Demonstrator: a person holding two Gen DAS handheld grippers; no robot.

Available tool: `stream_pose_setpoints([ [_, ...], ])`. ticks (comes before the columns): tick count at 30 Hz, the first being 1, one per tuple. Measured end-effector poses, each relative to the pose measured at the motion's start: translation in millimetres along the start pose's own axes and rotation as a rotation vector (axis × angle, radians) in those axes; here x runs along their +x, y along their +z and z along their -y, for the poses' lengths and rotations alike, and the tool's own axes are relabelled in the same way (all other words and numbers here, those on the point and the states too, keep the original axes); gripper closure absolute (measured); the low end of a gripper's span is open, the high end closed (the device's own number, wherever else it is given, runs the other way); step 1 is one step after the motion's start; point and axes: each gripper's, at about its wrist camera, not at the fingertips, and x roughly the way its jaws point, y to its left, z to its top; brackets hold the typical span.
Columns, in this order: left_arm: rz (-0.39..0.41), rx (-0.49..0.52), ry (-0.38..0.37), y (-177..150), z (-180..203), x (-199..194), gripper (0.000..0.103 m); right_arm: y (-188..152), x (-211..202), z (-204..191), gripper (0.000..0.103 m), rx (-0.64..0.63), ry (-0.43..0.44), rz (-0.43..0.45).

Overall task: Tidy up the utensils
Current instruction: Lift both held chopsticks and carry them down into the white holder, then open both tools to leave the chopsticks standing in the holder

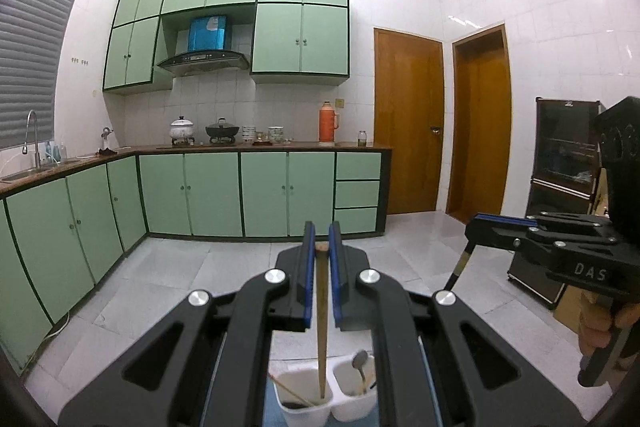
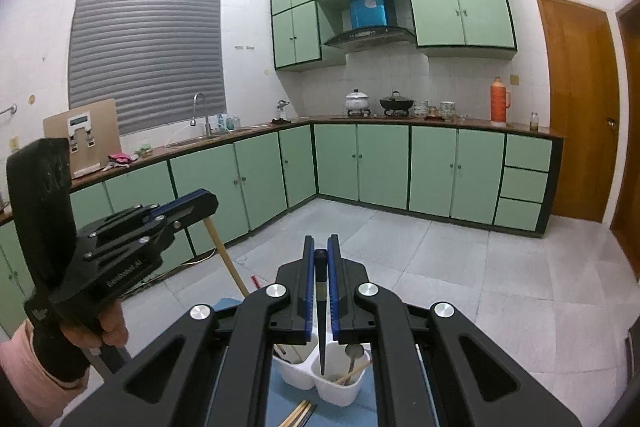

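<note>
My left gripper (image 1: 322, 247) is shut on a wooden chopstick (image 1: 321, 323) that hangs down with its tip in the left compartment of a white utensil holder (image 1: 298, 409). My right gripper (image 2: 321, 251) is shut on a black chopstick (image 2: 321, 315) whose tip points down into the right compartment of the holder (image 2: 344, 393). A metal spoon (image 1: 360, 361) stands in the right compartment, along with wooden chopsticks (image 2: 354, 373). The right gripper also shows in the left wrist view (image 1: 476, 227), and the left gripper shows in the right wrist view (image 2: 208, 205).
Loose chopsticks (image 2: 300, 413) lie on a blue mat (image 2: 282, 401) in front of the holder. Green kitchen cabinets (image 1: 240, 193) and a counter with pots stand beyond a tiled floor. A dark cabinet (image 1: 564, 163) stands at the right.
</note>
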Motion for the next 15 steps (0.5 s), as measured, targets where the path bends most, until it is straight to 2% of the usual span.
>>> stream_pose_setpoints([
  [4, -0.033, 0.009, 0.011, -14.6, -1.6, 31.8, 0.097, -7.8, 27.3, 11.5, 0.097, 0.014, -0.009, -0.035],
  [9, -0.113, -0.017, 0.013, -42.7, -15.3, 65.9, 0.097, -36.1, 63.9, 25.4, 0.097, 0.047, 0.001, -0.110],
  [15, -0.179, -0.031, 0.021, -69.8, -27.2, 84.9, 0.097, -61.3, 83.5, 27.2, 0.097, 0.064, 0.008, -0.162],
])
